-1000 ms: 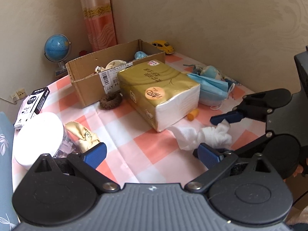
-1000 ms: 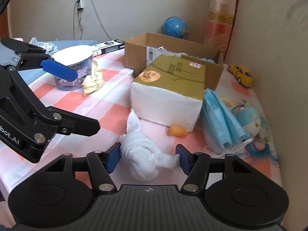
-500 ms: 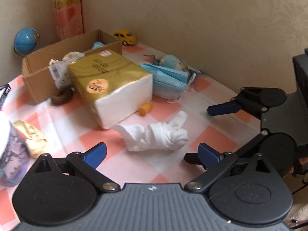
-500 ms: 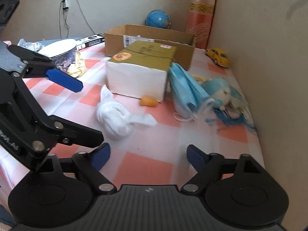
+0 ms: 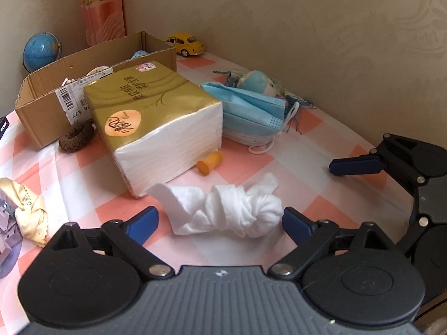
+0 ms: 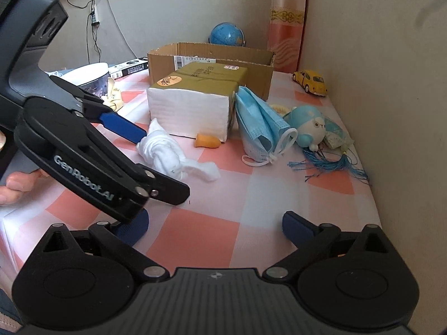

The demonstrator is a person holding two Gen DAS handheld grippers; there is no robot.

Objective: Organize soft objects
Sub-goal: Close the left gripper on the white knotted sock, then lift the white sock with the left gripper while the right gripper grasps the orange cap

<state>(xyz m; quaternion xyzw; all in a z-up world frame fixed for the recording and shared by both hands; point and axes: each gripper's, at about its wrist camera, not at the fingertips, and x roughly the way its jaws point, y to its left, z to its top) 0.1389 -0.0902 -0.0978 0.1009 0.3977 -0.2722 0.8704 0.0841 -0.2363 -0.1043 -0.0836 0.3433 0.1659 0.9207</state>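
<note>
Left gripper (image 5: 220, 223) spread wide, low around knotted white cloth (image 5: 223, 209)

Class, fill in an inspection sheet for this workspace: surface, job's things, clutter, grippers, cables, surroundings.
Surface: checked tablecloth, pink and white.
Job's things: knotted white cloth between the left gripper fingers; face masks, plush toy, cardboard box.
Clutter: tissue pack, toy car, orange cap, hair tie.
Grippers: left open around the cloth; right gripper open, empty.
Cables: wall cable.
Surroundings: globe, curtain, beige wall.
</note>
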